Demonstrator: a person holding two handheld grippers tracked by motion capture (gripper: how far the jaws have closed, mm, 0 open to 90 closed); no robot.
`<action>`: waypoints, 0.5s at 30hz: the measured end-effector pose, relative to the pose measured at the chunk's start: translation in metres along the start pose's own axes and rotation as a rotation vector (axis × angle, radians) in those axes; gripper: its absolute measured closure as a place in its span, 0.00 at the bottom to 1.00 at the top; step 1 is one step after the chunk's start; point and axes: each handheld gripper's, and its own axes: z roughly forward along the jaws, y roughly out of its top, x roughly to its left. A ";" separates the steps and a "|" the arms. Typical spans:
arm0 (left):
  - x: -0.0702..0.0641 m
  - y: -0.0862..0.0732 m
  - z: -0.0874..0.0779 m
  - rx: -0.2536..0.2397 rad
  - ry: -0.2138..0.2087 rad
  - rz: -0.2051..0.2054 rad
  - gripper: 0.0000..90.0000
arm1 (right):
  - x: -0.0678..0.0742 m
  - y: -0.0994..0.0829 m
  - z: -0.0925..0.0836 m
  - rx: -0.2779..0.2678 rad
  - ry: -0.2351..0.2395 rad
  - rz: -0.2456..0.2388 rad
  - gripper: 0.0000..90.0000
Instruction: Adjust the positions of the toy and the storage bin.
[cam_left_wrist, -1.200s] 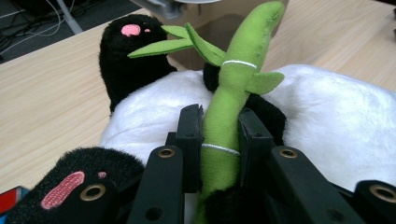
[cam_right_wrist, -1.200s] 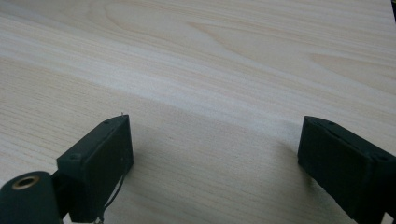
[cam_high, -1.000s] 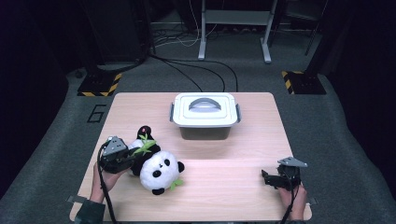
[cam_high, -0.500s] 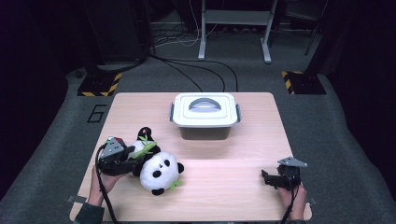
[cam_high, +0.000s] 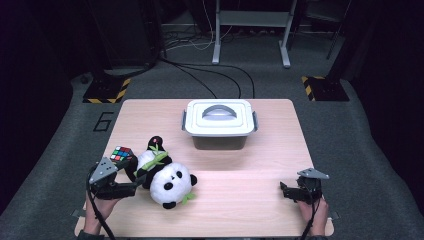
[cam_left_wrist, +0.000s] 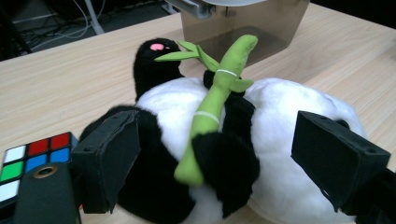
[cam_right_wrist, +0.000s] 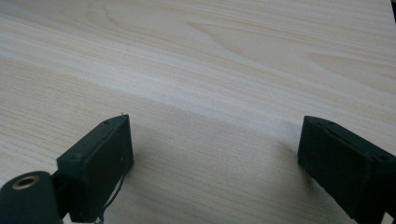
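Panda (cam_left_wrist: 243, 140) sits between the left tool's (cam_left_wrist: 215, 168) just-parted jaws; right tool (cam_right_wrist: 215, 158) gapes.

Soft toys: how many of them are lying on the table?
1: the panda lies on the table's left side, beside the left hand-held gripper. The closed box may hide more.

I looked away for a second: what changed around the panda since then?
The left tool has just been opening, letting go of the plush panda, and drew back toward the table's left edge, uncovering a colour cube. The panda, lidded box and open right tool stayed put.
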 end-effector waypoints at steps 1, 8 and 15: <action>0.000 -0.001 -0.003 -0.003 0.011 -0.003 0.16 | 0.000 0.000 0.000 0.000 0.000 0.000 0.11; 0.009 -0.023 -0.009 0.036 0.090 -0.050 0.06 | 0.000 0.000 0.000 0.000 -0.002 0.001 0.11; 0.023 -0.057 0.008 0.145 0.119 -0.120 0.00 | 0.000 0.000 0.000 0.000 -0.002 0.002 0.11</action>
